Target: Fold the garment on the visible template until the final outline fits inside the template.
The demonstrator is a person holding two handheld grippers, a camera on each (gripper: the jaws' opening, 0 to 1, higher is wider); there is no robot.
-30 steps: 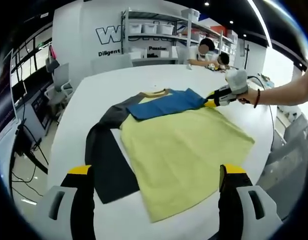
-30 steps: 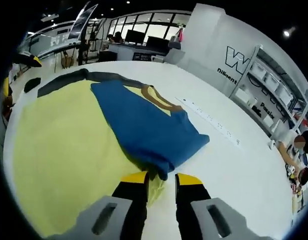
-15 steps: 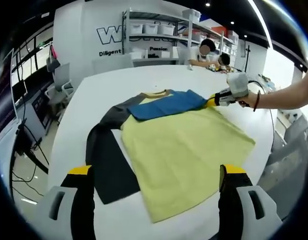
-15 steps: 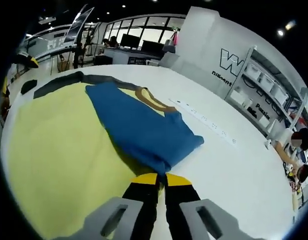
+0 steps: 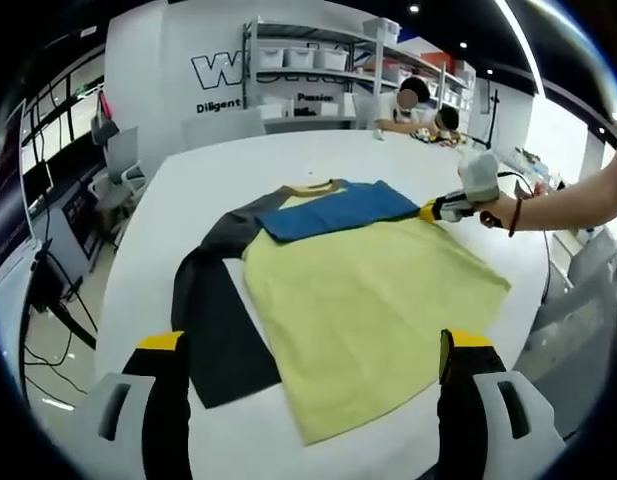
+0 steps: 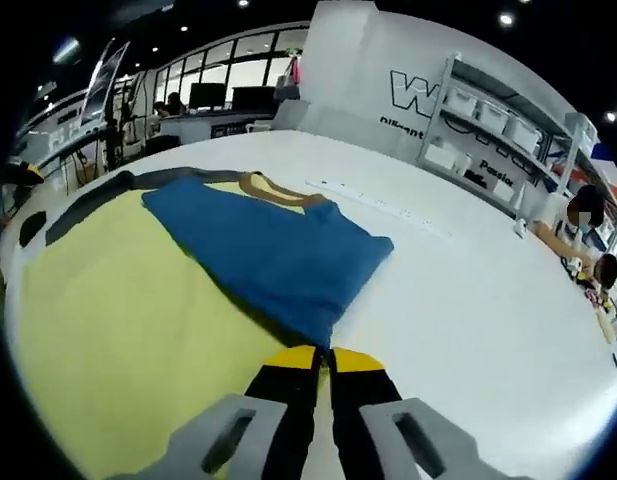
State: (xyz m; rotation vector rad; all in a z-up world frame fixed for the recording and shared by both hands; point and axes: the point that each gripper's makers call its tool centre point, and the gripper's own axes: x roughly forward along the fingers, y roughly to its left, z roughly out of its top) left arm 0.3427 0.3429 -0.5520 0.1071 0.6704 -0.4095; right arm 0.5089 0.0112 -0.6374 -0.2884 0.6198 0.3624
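1. The table, white and broad, runs across the middle of the left gripper view and carries everything else.
2. The garment lies flat at the centre of that view: a yellow body, a dark grey sleeve stretched toward the lower left, and a blue sleeve already folded across the chest below the collar. No template outline can be made out under it.
3. It looks like thin, limp knit: light, easily wrinkled, prone to drag on the table. Best taken at a hem corner or sleeve cuff, pinching a single layer.
4. The left gripper hangs above the hem at the bottom of the frame, jaws spread wide, nothing between them.
5. The right gripper is clenched, jaws together just beside the blue sleeve's end; whether any fabric is pinched I cannot tell.
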